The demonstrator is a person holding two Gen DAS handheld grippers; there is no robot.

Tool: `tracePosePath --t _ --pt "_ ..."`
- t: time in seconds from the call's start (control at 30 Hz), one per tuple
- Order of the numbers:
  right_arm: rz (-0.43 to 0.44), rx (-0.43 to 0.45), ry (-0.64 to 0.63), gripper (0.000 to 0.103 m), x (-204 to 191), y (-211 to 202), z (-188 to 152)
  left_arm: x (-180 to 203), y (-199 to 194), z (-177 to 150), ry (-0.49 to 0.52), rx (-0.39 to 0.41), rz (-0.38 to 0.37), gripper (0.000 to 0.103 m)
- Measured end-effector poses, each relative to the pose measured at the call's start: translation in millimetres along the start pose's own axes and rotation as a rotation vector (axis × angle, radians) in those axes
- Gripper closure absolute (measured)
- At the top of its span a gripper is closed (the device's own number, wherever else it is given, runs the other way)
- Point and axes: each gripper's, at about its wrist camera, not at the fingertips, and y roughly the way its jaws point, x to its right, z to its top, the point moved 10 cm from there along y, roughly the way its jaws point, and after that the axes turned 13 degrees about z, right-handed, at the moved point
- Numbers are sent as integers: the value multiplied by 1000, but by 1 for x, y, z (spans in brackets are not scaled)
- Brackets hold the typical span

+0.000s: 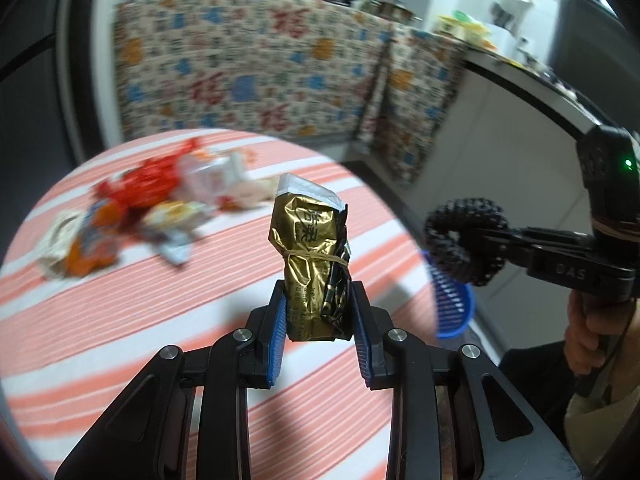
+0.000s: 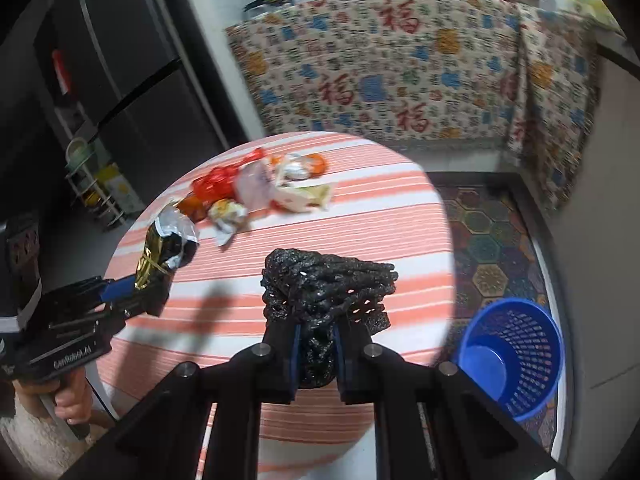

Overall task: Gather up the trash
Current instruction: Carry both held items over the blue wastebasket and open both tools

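My left gripper is shut on a gold foil packet tied with a rubber band, held upright above the round striped table. My right gripper is shut on a black foam net, held above the table's near edge. The right gripper with the net also shows in the left wrist view, out past the table's right side. The left gripper with the gold packet also shows in the right wrist view, at the left. A pile of wrappers lies on the far part of the table.
A blue mesh waste basket stands on the patterned floor mat to the right of the table, partly seen in the left wrist view. A cloth-draped counter with pots stands behind. A dark fridge stands at the left.
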Motion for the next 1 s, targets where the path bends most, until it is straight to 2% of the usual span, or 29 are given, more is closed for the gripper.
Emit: tracePosePath --t 0.17,0.33,0.47,0.57,0.73,1.0 --pt "-73 33 52 89 52 -30 3 62 22 18 64 -19 -68 74" --pt "-176 60 128 89 122 -66 1 132 49 34 99 -53 -161 74" --pt "-252 45 212 89 186 -83 -9 183 76 35 118 -96 -222 74" --pt "-285 6 304 89 237 -84 -24 221 102 28 136 -137 -244 74" --pt "-297 -40 420 89 299 -70 -55 266 145 6 152 -216 -262 74" --pt "-273 -81 531 87 350 -37 -85 296 193 -15 163 -287 -252 73"
